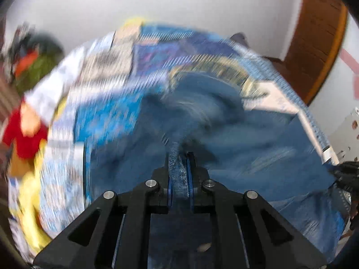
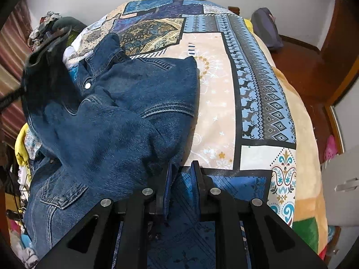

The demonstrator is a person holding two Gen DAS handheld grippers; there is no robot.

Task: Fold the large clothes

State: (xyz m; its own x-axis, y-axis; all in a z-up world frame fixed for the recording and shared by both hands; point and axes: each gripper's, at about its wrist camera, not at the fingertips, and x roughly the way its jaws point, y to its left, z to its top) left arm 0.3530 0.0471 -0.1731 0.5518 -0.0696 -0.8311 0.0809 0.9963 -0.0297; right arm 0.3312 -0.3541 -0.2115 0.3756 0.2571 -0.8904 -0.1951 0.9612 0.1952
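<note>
A dark blue denim jacket [image 2: 125,103] lies bunched on the patterned bedspread [image 2: 215,103], with a metal snap and a chest pocket showing. My right gripper [image 2: 181,170] is open, its jaws apart just at the jacket's right edge, with nothing between them. My left gripper [image 1: 180,159] is shut on a fold of the denim jacket [image 1: 235,139] and the view is strongly blurred by motion. The other gripper shows as a dark shape at the right edge of the left wrist view [image 1: 347,174].
A heap of mixed clothes [image 2: 49,31] lies at the far left of the bed. A purple bag [image 2: 267,29] sits on the wooden floor [image 2: 303,67] to the right. A yellow blanket [image 2: 307,157] hangs over the bed's right side. A red garment [image 1: 24,134] is at the left.
</note>
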